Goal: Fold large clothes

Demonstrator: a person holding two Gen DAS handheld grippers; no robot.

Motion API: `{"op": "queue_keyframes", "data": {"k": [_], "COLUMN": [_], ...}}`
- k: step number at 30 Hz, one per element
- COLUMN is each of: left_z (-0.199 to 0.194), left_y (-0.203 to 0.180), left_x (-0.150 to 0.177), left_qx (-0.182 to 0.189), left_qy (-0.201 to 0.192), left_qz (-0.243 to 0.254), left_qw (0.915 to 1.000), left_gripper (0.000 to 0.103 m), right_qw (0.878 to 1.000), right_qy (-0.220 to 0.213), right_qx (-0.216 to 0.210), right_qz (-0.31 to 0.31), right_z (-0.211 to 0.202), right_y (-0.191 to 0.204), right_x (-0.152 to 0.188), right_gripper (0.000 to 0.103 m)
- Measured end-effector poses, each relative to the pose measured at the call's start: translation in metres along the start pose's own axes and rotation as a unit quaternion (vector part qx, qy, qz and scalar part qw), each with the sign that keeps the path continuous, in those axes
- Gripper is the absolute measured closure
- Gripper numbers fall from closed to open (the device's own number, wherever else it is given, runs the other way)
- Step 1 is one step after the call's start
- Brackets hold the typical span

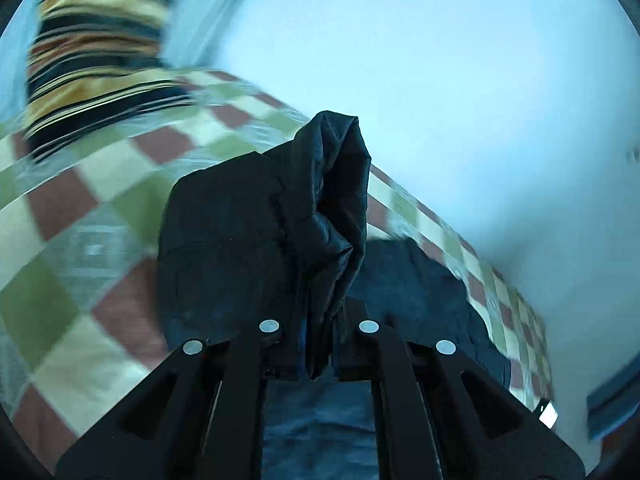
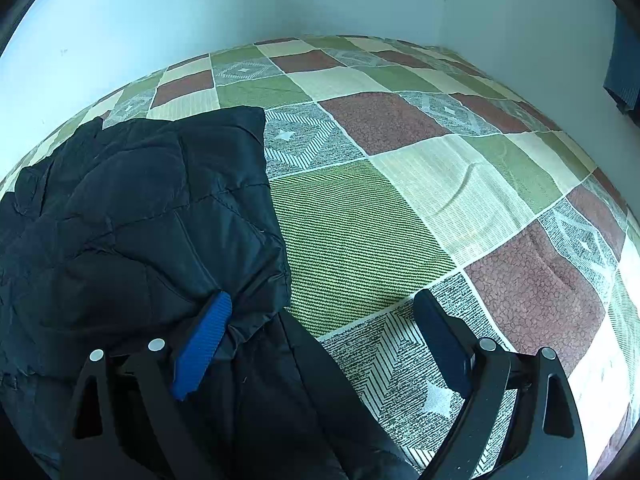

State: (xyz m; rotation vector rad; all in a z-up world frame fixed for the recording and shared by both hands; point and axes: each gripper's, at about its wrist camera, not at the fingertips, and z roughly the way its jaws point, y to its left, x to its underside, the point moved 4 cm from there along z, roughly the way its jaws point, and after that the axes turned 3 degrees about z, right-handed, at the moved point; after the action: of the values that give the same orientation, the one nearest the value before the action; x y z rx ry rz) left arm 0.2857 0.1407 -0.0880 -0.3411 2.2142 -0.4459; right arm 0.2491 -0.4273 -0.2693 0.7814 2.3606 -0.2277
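The jacket (image 2: 140,220), dark and quilted, lies on the bed (image 2: 420,184) over a checked cover of green, red and cream squares. In the right wrist view it fills the left and lower-left of the frame, rumpled, with one straight edge running down the middle. No neat fold shows there.

The left gripper (image 1: 320,344) has its fingers pressed together on a bunch of jacket fabric. In the left wrist view that bunch stands up from between the fingers at the centre of the frame, lifted clear of the bed, with more of the jacket hanging below and to the right. The background there is blurred. A striped pillow (image 1: 96,60) sits in the upper left.

The right gripper (image 2: 320,340) has its fingers spread wide and holds nothing. Its blue left finger (image 2: 204,348) lies on or just over the jacket's edge at lower left; I cannot tell which. The other finger is over bare cover at lower right.

As I judge it, the task is at an early stage: one part is picked up for a fold, nothing is laid flat yet, and squaring, folding over and smoothing remain.
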Motion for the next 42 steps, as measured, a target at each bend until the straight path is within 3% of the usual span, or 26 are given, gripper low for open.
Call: {"op": "queue_keyframes", "data": {"k": [7,14,20,28,39,40,42], "left_z": [0.056,0.113,0.156,0.179,0.204,0.199,0.191], "left_y": [-0.113,-0.211,-0.251,-0.290,-0.299,-0.300,-0.302], "left_x": [0.036,0.095,0.141,0.175,0.211,0.210,0.206], "left_qx": [0.045,0.068,0.077,0.098,0.085,0.088,0.096], "left_qy": [0.053,0.113,0.164,0.197,0.231,0.229,0.229], "left_qz": [0.078,0.149,0.169,0.188,0.205,0.208,0.212], "left_qw": [0.9945,0.9800,0.9688,0.9573,0.9474,0.9469,0.9452], "left_gripper": [0.095,0.095,0.095,0.095,0.094,0.093,0.079], "right_qw": [1.000,1.000,1.000,1.000,1.000,1.000,1.000], "right_qy": [0.001,0.001,0.002,0.003,0.003,0.002,0.002], "right_qx": [-0.005,-0.011,-0.015,-0.019,-0.020,-0.021,-0.022], "right_qz": [0.005,0.009,0.011,0.015,0.015,0.015,0.016], "right_z": [0.001,0.002,0.002,0.003,0.002,0.002,0.002], "right_y": [0.000,-0.002,-0.003,-0.004,-0.004,-0.004,-0.005], "right_x": [0.000,0.000,0.000,0.000,-0.001,-0.001,-0.001], "right_gripper": [0.012,0.012,0.012,0.012,0.012,0.012,0.012]}}
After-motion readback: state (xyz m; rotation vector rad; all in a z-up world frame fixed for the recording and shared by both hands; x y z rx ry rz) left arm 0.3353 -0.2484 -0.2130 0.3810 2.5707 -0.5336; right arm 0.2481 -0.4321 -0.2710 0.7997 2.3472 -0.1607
